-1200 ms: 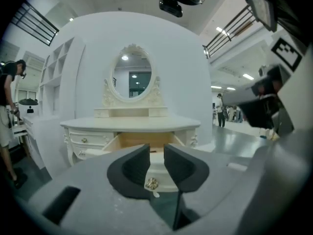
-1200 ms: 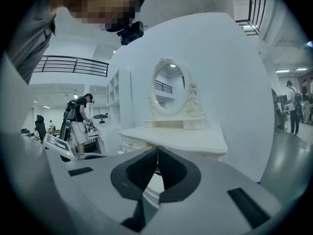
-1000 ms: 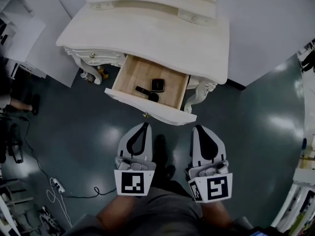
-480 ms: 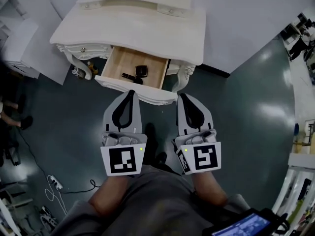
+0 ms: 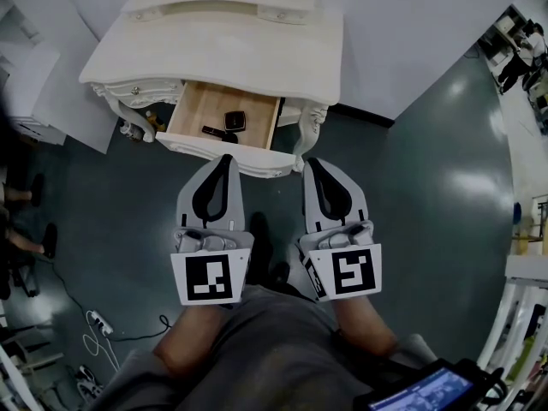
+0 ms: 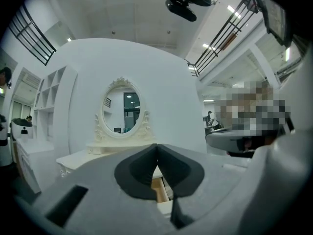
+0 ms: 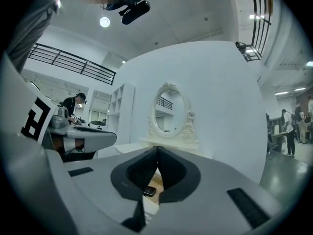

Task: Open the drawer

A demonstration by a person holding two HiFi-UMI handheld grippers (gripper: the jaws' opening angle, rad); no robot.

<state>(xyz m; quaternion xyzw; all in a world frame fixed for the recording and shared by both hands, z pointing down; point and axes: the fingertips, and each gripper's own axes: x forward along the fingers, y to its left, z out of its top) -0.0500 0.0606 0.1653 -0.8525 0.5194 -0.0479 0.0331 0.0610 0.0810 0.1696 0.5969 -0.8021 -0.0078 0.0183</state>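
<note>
Head view, bottom of frame: person's lap, a claw held in each hand above it.
- Left claw: marker cube nearest the camera, jaws pointing up-frame. In the left gripper view, left claw has its pads closed tip to tip and holds nothing.
- Right claw: just beside the left and parallel to it, marker cube nearest the camera. In the right gripper view, right claw is also closed tip to tip and holds nothing.
- Both tips sit at the drawer's front edge in the head view. Can't tell contact from there. Neither claw grips the drawer.

Floor: dark, glossy. Power strip with white cable at lower left of frame.

Drawer: pulled out of the white dressing table, upper centre of frame, with its wood bottom exposed. Inside are a dark square case and a dark tube just beside it, toward the drawer front. The right gripper view shows the case through the gap under the closed tips.

Farthest: an oval mirror in an ornate white frame stands on the table top against a white wall. Right gripper view shows it too.
</note>
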